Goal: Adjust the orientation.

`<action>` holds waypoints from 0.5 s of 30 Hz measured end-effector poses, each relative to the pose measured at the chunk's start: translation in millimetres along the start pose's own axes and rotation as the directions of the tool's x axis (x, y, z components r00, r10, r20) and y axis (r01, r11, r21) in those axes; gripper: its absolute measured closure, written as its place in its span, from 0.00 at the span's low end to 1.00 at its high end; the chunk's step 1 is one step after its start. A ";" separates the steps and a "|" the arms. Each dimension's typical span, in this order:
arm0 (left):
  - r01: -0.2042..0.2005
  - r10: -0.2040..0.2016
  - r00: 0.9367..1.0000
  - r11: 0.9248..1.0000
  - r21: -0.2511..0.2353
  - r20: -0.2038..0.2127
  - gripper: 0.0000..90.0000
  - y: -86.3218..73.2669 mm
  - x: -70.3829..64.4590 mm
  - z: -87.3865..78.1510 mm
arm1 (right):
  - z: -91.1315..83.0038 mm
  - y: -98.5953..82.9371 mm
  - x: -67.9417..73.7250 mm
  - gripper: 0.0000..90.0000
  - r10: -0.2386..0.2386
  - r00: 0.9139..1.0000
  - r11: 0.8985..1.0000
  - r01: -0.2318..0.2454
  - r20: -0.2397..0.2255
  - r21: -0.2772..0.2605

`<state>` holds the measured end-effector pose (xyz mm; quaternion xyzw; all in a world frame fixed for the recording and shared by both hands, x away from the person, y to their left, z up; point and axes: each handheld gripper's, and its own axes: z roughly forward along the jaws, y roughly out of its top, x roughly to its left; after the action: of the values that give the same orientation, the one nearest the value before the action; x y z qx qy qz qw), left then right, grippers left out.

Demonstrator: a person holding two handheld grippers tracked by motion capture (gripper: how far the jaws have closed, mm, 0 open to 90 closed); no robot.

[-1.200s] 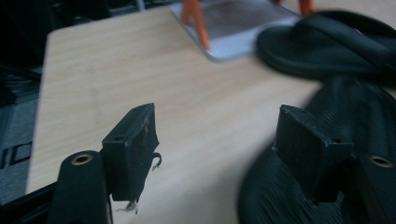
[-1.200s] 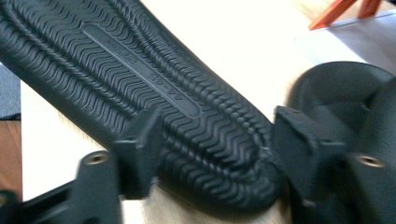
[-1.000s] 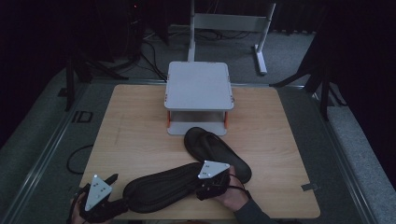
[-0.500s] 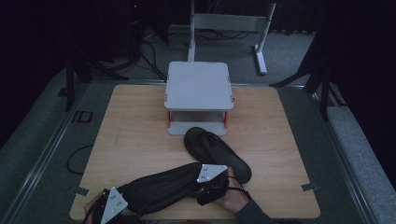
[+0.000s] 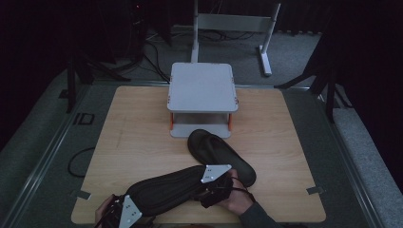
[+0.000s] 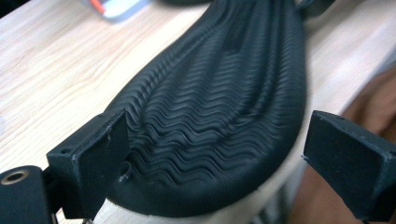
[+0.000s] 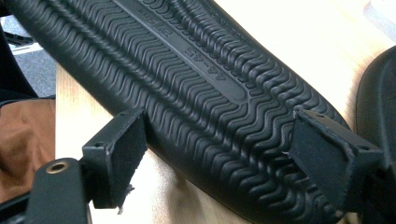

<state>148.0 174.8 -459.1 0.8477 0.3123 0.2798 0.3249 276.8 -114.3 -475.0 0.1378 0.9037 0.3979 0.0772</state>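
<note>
Since the earlier frames my left gripper (image 5: 124,212) has moved from the bare corner of the table toward the near end of the upturned slipper (image 5: 166,191), and now it sits right at that end. My right gripper (image 5: 215,183) has stayed at the far end of the same slipper, almost where it was.

The upturned slipper is black and lies sole up on the wooden table (image 5: 133,137), along the near edge, slanting from the near left to the middle. In the left gripper view I see its wavy tread (image 6: 205,121) between the two jaws of the left gripper (image 6: 215,163). The jaws are spread wide, one on each side of the rounded end; the left jaw is touching or almost touching the rim, the other one stands apart from it. This end of the slipper reaches the table edge.

In the right gripper view the right gripper (image 7: 224,163) is also spread, its jaws standing on both sides of the sole (image 7: 201,88). I cannot tell if they press it.

A second black slipper (image 5: 221,156) lies just beside, right way up, its far end near a small grey two-level rack (image 5: 202,88) with orange posts.
</note>
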 end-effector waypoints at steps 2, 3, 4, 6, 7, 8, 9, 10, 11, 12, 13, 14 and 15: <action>-0.006 0.006 1.000 1.000 -0.005 -0.023 0.02 0.6 -0.6 1.8 | 0.3 0.3 0.7 0.21 -0.007 1.000 1.000 0.007 0.007 0.002; -0.017 0.017 0.999 1.000 -0.003 -0.028 0.02 3.2 0.8 4.5 | 0.8 0.7 1.2 0.21 -0.009 1.000 1.000 0.009 0.005 0.007; -0.013 0.013 1.000 1.000 -0.010 -0.023 0.02 3.6 2.3 6.0 | 1.9 1.5 1.3 0.21 -0.012 1.000 1.000 0.012 0.005 0.006; 0.005 -0.005 1.000 1.000 -0.018 -0.014 0.03 3.7 6.7 9.2 | 2.2 1.9 0.8 0.21 -0.011 1.000 1.000 0.010 0.013 0.008; 0.013 -0.013 1.000 1.000 -0.028 -0.014 0.03 3.5 8.8 9.9 | 2.2 2.1 0.8 0.21 -0.011 1.000 1.000 0.011 0.019 0.009; 0.023 -0.024 1.000 0.999 -0.039 -0.014 0.03 3.6 10.9 9.9 | 2.3 2.3 1.0 0.21 -0.013 1.000 1.000 0.013 0.019 0.011; 0.034 -0.035 0.999 0.998 -0.048 -0.018 0.03 3.7 13.1 9.9 | 2.2 2.6 1.4 0.21 -0.016 1.000 1.000 0.016 0.021 0.008; 0.042 -0.044 0.999 0.998 -0.050 -0.030 0.03 3.8 15.1 9.9 | 1.7 3.0 1.9 0.21 -0.018 0.999 1.000 0.018 0.026 0.004; 0.044 -0.046 0.998 0.998 -0.054 -0.046 0.05 3.7 17.4 9.9 | 1.0 3.3 2.0 0.21 -0.016 0.999 1.000 0.016 0.030 0.001; 0.055 -0.058 0.997 0.997 -0.059 -0.053 0.06 3.4 20.5 10.4 | 0.5 3.7 1.4 0.21 -0.017 0.999 1.000 0.017 0.027 -0.001; 0.071 -0.075 0.996 0.995 -0.066 -0.052 0.06 3.1 23.8 11.7 | 0.1 4.1 1.3 0.20 -0.017 0.999 1.000 0.017 0.029 -0.002; 0.080 -0.084 0.995 0.994 -0.070 -0.062 0.06 2.9 27.1 13.5 | 0.0 4.4 1.0 0.20 -0.020 0.999 1.000 0.020 0.036 -0.002; 0.088 -0.093 0.994 0.993 -0.076 -0.063 0.06 2.8 30.6 15.1 | -0.1 4.6 0.3 0.20 -0.022 0.999 1.000 0.022 0.031 -0.001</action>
<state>179.1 189.3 -458.3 0.8105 0.3505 0.3040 0.3575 277.3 -111.3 -471.6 0.1340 0.9036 0.3954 0.0956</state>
